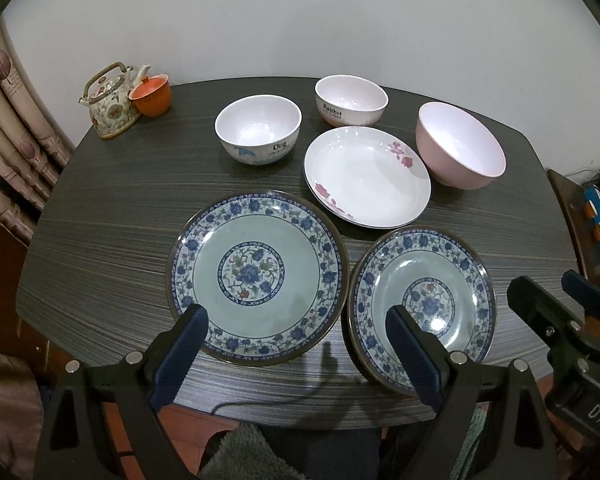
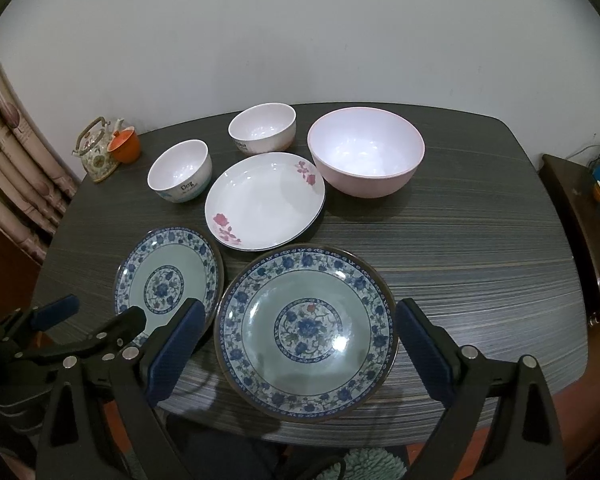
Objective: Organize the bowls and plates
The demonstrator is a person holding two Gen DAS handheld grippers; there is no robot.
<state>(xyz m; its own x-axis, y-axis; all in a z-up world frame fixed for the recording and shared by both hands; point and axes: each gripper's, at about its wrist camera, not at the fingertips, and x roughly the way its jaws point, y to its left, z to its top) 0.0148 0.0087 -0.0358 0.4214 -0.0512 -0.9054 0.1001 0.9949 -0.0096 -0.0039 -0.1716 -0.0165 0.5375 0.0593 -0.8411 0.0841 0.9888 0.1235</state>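
A home dining corner: a dark wood-grain surface against a plain white wall, patterned curtains at the left, a floral teapot beside an orange lidded cup, everyday bowls and plates.

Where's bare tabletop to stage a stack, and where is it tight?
Free: the right side of the table, right of the near blue plate and in front of the pink bowl. Also the left strip between the teapot and the far blue plate. Crowded: the middle, around the flowered white plate, with bowls close behind.
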